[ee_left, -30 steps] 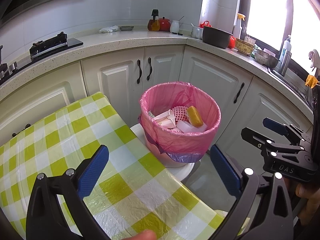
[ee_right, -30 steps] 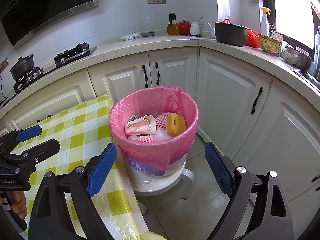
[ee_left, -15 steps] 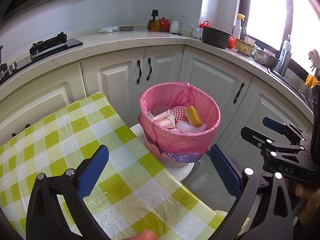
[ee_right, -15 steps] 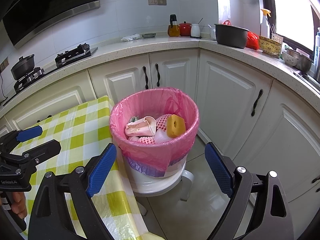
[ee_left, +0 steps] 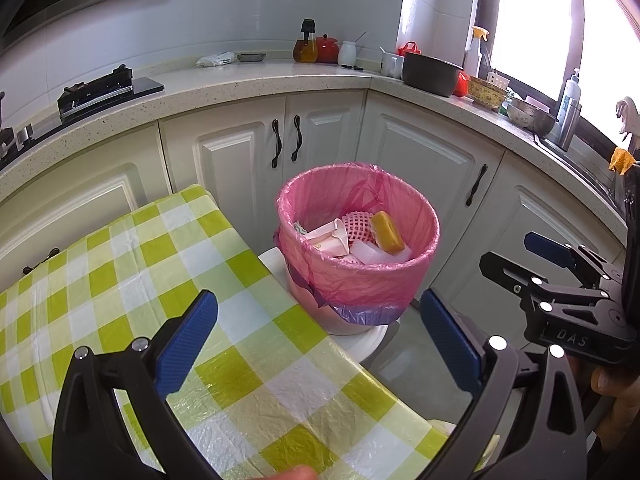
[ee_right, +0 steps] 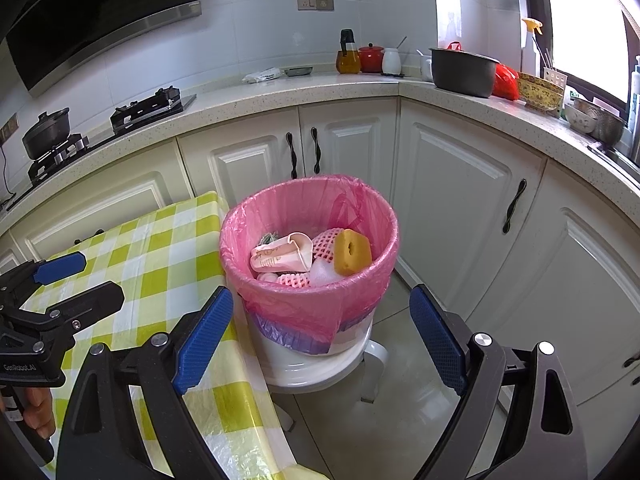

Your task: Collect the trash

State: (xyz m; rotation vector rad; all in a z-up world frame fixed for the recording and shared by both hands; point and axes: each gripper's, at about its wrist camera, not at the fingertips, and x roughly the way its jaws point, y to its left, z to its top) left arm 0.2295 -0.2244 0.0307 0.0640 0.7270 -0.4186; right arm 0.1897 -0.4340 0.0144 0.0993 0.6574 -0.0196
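A bin lined with a pink bag (ee_left: pixel 360 280) (ee_right: pixel 280 300) stands on a white stool (ee_right: pixel 320 372) beside the table. Inside lie a crushed paper cup (ee_right: pixel 280 258), a yellow sponge (ee_right: pixel 352 256) (ee_left: pixel 387 231), pink foam netting (ee_right: pixel 324 245) and white scraps. My left gripper (ee_left: pixel 320 336) is open and empty above the checked tablecloth (ee_left: pixel 120 280), short of the bin. My right gripper (ee_right: pixel 322 332) is open and empty, in front of the bin above the floor. Each gripper also shows in the other view: the right one (ee_left: pixel 532 260), the left one (ee_right: pixel 80 280).
White cabinets (ee_right: pixel 460 184) curve behind the bin under a speckled counter (ee_right: pixel 300 88) with a gas hob (ee_right: pixel 148 106), a black pot (ee_right: pixel 464 66), jars and bowls. Tiled floor (ee_right: pixel 384 440) lies to the right of the table.
Both grippers stay open and nearly still; the right wrist view has shifted very slightly, with the bin a touch lower in it.
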